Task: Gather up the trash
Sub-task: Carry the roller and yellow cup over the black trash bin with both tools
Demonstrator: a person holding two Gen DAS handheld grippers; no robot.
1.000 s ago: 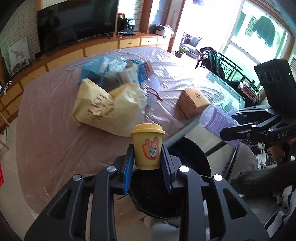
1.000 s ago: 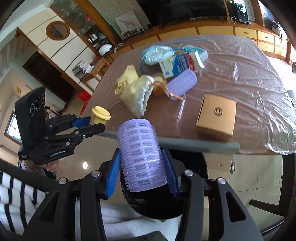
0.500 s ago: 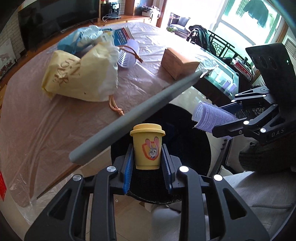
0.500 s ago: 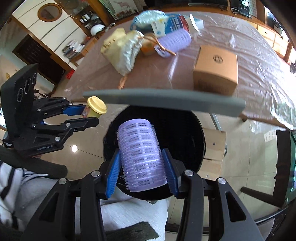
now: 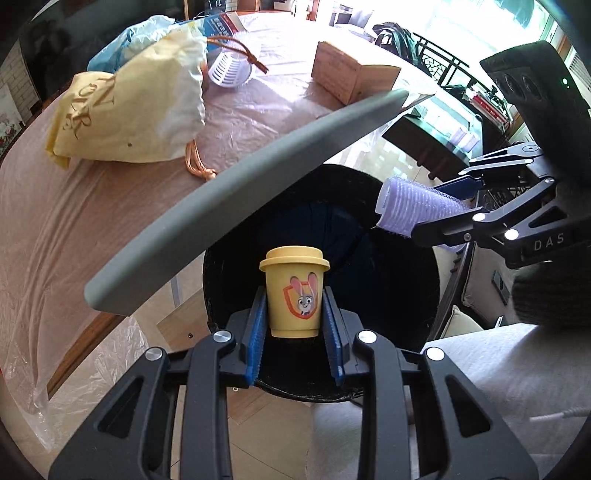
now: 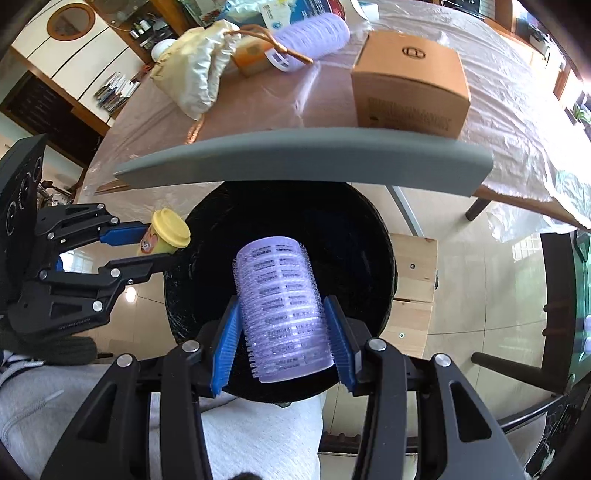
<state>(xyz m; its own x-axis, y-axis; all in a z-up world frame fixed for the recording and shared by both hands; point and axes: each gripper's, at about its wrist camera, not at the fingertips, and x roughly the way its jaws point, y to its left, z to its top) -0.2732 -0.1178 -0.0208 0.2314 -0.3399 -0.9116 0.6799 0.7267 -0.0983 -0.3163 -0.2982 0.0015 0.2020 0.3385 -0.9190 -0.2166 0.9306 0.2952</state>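
While over bin (image 5: 399, 295): left gripper (image 5: 295, 325) clamped on cup (image 5: 293, 291), right gripper (image 6: 284, 339) clamped on roller (image 6: 282, 306).

Bench (image 5: 74, 221) covered in clear plastic sheet fills upper left of left wrist view, brown top under it. Glossy pale tile floor (image 6: 480, 295) at right of right wrist view, reflecting light. Bright windows (image 5: 517, 22) at upper right of left view, dark railing (image 5: 439, 55) below them. White cabinets with wood trim (image 6: 74, 48) and a round wooden frame (image 6: 70, 22) at upper left of right view. Dark chair legs (image 6: 517, 363) at lower right.
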